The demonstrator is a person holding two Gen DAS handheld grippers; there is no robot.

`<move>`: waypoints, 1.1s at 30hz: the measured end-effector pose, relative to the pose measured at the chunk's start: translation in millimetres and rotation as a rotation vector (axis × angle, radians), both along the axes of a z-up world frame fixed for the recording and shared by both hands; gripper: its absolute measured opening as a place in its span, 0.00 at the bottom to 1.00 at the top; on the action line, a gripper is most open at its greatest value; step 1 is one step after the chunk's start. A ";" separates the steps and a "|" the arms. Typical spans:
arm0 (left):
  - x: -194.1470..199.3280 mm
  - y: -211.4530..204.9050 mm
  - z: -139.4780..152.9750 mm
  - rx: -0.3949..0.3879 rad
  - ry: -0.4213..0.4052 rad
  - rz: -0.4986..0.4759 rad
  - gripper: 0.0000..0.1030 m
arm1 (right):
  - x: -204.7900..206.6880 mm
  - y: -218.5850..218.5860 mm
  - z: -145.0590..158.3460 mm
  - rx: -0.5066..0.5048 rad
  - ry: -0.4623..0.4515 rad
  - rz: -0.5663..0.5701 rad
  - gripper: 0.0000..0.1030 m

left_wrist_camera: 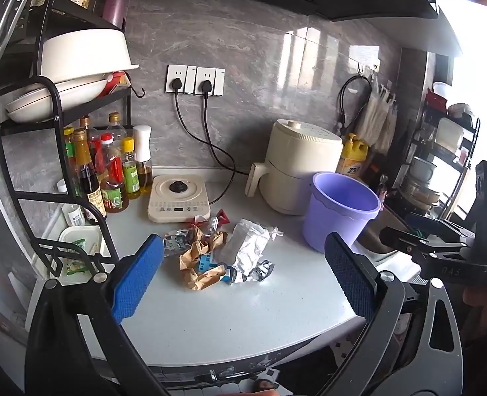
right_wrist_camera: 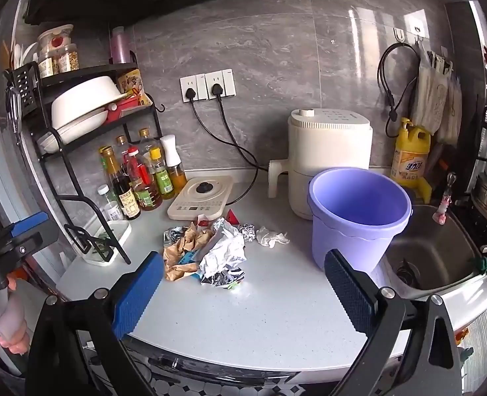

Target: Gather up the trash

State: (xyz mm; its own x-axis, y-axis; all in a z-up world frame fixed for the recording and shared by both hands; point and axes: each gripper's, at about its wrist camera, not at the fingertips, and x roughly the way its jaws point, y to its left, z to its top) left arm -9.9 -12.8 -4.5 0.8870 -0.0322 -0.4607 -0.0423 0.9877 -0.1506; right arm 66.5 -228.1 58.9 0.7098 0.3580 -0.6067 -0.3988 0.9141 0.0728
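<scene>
A pile of trash lies on the white counter: crumpled brown paper, crumpled silver foil, a small foil ball, a white tissue and a red wrapper. A purple bucket stands upright and empty to the right of the pile. My left gripper is open and empty, in front of the pile. My right gripper is open and empty, near the counter's front edge, between pile and bucket.
A beige induction hob and a cream air fryer stand behind the trash. A black rack with sauce bottles fills the left. A sink lies right of the bucket, with yellow detergent behind.
</scene>
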 end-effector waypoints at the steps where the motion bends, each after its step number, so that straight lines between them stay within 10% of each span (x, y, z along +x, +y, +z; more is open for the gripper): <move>1: -0.5 -0.1 0.2 0.000 -0.001 0.000 0.94 | -0.4 0.2 -0.4 -0.004 -0.002 -0.003 0.92; 33: -2.4 2.2 4.1 0.021 -0.010 -0.012 0.94 | 5.0 2.6 -6.0 -0.014 0.012 -0.021 0.92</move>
